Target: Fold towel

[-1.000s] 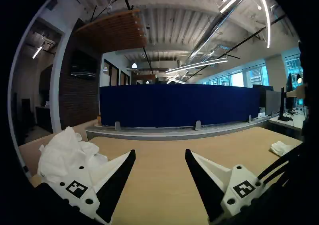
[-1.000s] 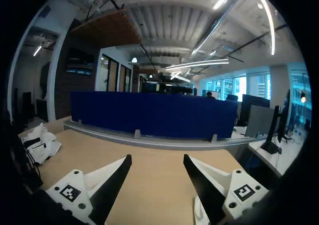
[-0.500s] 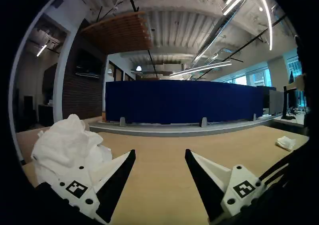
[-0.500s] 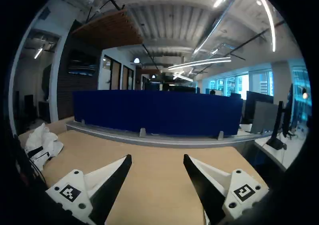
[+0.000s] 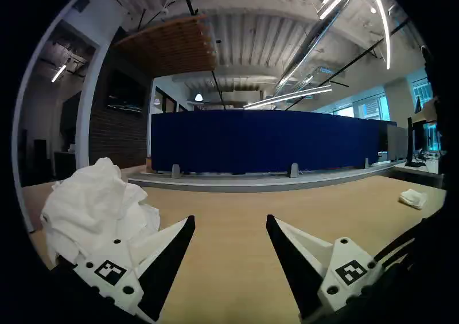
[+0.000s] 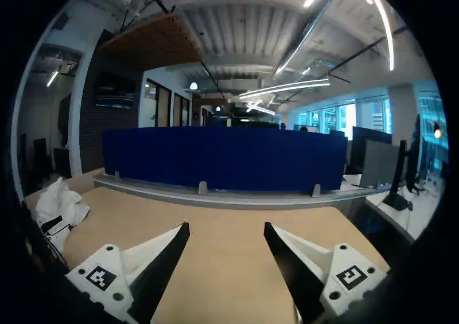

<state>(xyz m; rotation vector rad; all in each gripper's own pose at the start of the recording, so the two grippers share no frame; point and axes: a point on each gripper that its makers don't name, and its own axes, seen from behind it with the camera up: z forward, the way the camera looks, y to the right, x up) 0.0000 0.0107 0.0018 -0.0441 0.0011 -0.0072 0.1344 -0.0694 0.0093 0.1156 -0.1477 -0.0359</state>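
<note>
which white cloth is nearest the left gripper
The big crumpled towel, right beside the left gripper; the small cloth lies far off across the table.

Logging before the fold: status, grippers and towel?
Left gripper open, empty. Right gripper open, empty. White towel crumpled on desk, beside left gripper's finger. Nothing blocking it.

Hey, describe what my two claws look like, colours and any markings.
Both the left claw and right claw have two white, wedge-shaped fingers tapering to points, with black inner faces. Each finger carries a square black-and-white marker and small round holes.
</note>
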